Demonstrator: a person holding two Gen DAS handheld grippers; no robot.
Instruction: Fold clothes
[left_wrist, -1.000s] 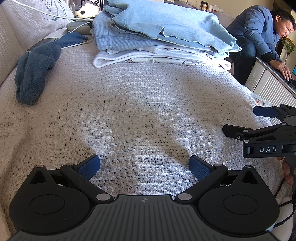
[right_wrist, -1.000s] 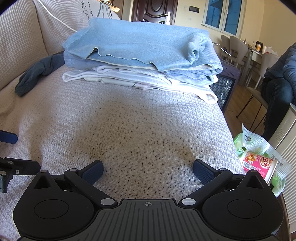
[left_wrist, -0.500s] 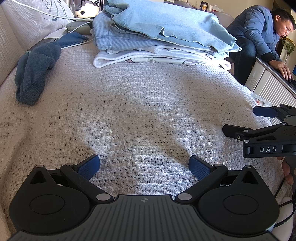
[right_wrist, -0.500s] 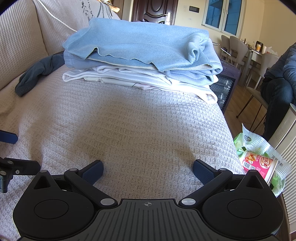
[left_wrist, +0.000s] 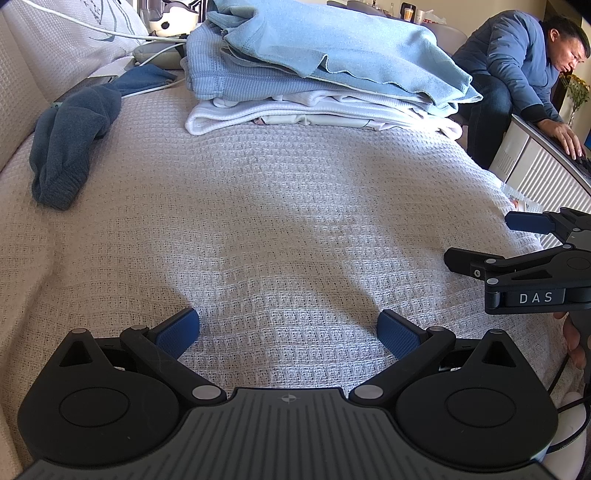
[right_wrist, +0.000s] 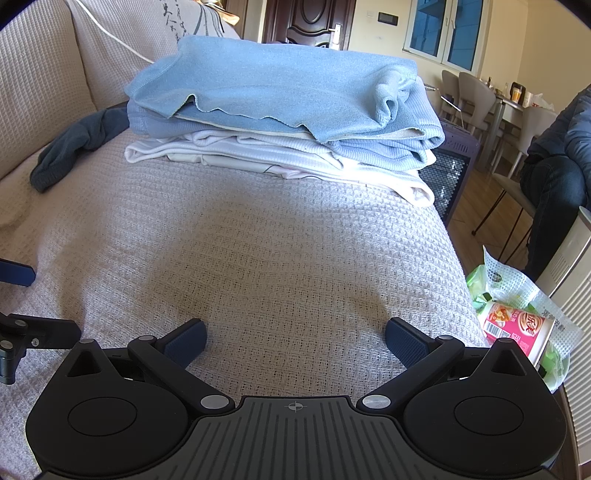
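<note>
A stack of folded clothes (left_wrist: 317, 74), light blue on top and white below, sits at the far end of the sofa; it also shows in the right wrist view (right_wrist: 284, 114). A crumpled dark blue garment (left_wrist: 70, 144) lies at the far left, also in the right wrist view (right_wrist: 77, 144). My left gripper (left_wrist: 288, 330) is open and empty, low over the waffle-weave cover (left_wrist: 277, 221). My right gripper (right_wrist: 295, 341) is open and empty over the same cover (right_wrist: 258, 251). The right gripper also shows side-on in the left wrist view (left_wrist: 524, 251).
A seated man in a blue jacket (left_wrist: 517, 62) is at the far right. A bag with a pink cup (right_wrist: 517, 325) lies beside the sofa's right edge. A white cable (left_wrist: 110, 33) and a phone (left_wrist: 88, 85) lie at the back left. Dining chairs (right_wrist: 472, 96) stand beyond.
</note>
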